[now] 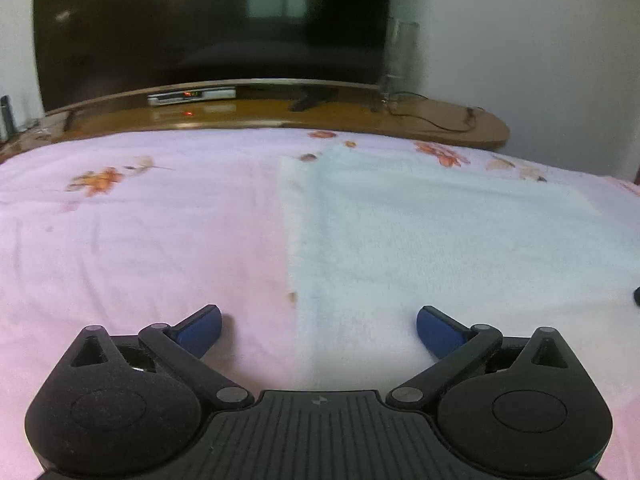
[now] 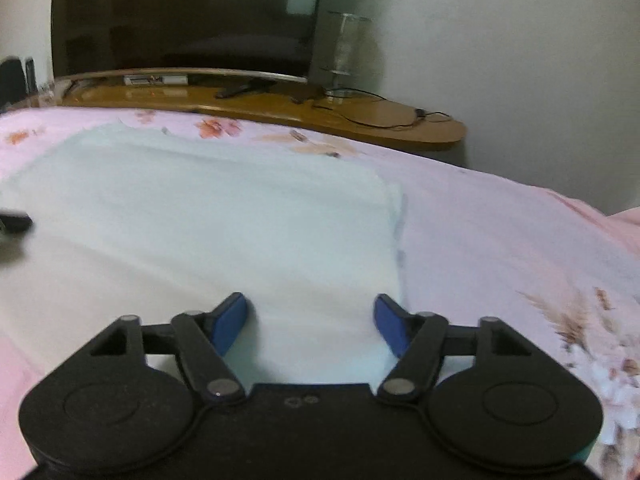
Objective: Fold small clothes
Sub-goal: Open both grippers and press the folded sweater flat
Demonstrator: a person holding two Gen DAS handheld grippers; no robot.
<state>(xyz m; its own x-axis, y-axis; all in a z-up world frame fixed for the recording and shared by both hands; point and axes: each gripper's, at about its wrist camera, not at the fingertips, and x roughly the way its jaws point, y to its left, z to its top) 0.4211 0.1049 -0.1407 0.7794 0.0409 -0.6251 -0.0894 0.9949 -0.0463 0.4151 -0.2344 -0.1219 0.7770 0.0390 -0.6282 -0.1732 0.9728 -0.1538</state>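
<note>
A pale mint-white cloth (image 1: 440,240) lies flat on the pink floral bedsheet (image 1: 140,240). In the left wrist view my left gripper (image 1: 318,330) stands wide open above the cloth's left edge, its blue pads (image 1: 202,334) apart with nothing between them. In the right wrist view the same cloth (image 2: 200,220) fills the middle. My right gripper (image 2: 310,324) is open over the cloth's near right part, close to its right edge, pads (image 2: 390,328) not pressing on anything. A dark tip of the other gripper shows at the left edge (image 2: 14,220).
Beyond the bed stands a brown wooden TV bench (image 1: 400,120) with a large dark television (image 1: 208,24), a set-top box (image 1: 190,98), cables and a clear acrylic stand (image 2: 344,56). White wall lies to the right. The pink bedsheet (image 2: 500,240) extends right of the cloth.
</note>
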